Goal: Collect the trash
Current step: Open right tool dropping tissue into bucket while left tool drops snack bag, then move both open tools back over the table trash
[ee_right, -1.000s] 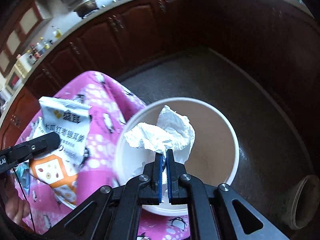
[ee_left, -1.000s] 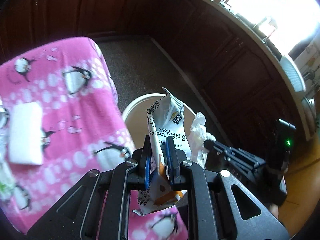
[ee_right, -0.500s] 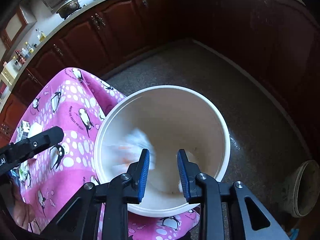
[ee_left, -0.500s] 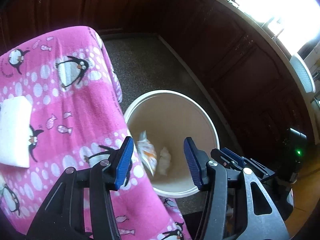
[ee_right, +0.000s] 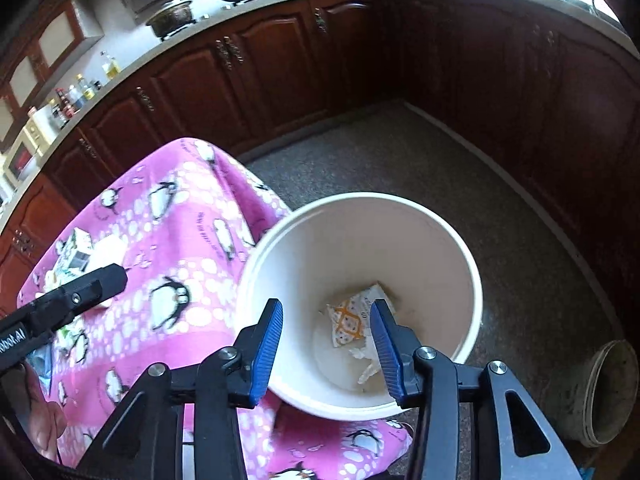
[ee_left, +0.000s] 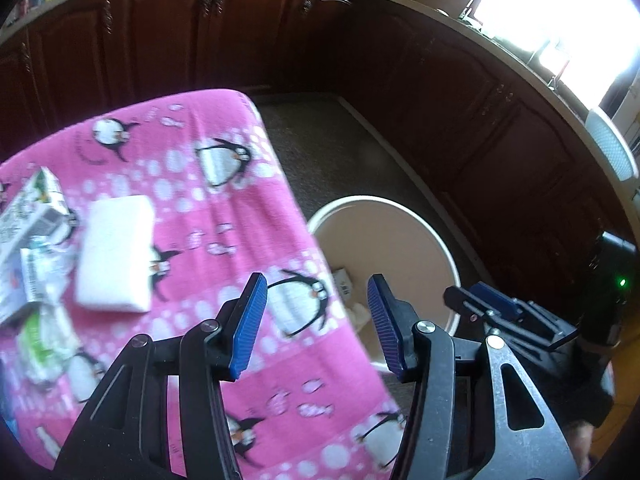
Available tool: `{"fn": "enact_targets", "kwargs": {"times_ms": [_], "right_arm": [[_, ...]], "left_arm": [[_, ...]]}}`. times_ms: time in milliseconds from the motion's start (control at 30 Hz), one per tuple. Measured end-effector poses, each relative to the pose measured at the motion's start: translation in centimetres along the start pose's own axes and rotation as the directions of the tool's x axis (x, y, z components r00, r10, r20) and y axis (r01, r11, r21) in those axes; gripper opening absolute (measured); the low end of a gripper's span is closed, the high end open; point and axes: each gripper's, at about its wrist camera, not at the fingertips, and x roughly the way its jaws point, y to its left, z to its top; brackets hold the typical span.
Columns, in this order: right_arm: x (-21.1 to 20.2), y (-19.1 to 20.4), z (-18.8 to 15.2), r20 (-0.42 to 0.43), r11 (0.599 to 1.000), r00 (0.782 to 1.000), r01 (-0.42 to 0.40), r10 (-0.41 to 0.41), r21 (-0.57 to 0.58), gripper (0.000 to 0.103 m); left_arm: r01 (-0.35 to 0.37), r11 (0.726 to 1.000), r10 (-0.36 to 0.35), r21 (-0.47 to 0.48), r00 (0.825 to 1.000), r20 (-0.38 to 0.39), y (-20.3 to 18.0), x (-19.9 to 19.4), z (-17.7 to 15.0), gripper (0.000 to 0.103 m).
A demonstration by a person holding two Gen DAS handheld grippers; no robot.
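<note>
Two pieces of trash already lie at the bottom of the white bucket (ee_right: 448, 240): a printed snack wrapper (ee_right: 348, 320) and a crumpled tissue (ee_right: 366, 368) just beside it. The bucket stands on the floor, its rim tucked against the hanging edge of the pink penguin cloth (ee_left: 192, 208) that covers the table.

The right gripper (ee_right: 326, 344) hangs over the bucket mouth with its jaws opening and nothing between them. The left gripper (ee_left: 314, 320) sits above the table's edge, jaws spread and empty too.

So part of the job looks done, but not all. Several things remain on the cloth, well apart from the bucket: a white folded pad (ee_left: 114, 264), a small printed carton (ee_left: 32, 208), and what look like a green-and-white wrapper (ee_left: 44, 344) and other scraps near it, too blurred to name. By my reading, the next step is a reach back across the table for one of these.
</note>
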Motion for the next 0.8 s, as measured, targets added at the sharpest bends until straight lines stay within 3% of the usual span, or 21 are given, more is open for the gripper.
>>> {"fn": "enact_targets", "kwargs": {"times_ms": [267, 433, 500, 800], "right_arm": [[-2.0, 4.3, 0.0, 0.016, 0.997, 0.999, -0.046, 0.047, -0.058, 0.045], [-3.1, 7.6, 0.0, 0.036, 0.99, 0.995, -0.085, 0.09, -0.114, 0.06], [-3.5, 9.2, -0.1, 0.037, 0.984, 0.993, -0.106, 0.112, -0.141, 0.06], [-2.9, 16.0, -1.1, -0.035, 0.942, 0.972, -0.232, 0.231, -0.242, 0.068]], "left_arm": [[-0.054, 0.999, 0.054, -0.006, 0.998, 0.037, 3.6, -4.0, -2.0, 0.051], [-0.064, 0.998, 0.066, -0.028, 0.996, 0.056, 5.8, -6.8, -3.7, 0.059], [-0.068, 0.997, 0.07, -0.041, 0.996, 0.057, 7.0, -7.9, -4.0, 0.059], [-0.108, 0.984, 0.123, -0.144, 0.987, 0.099, 14.6, -14.3, -6.3, 0.07]]}}
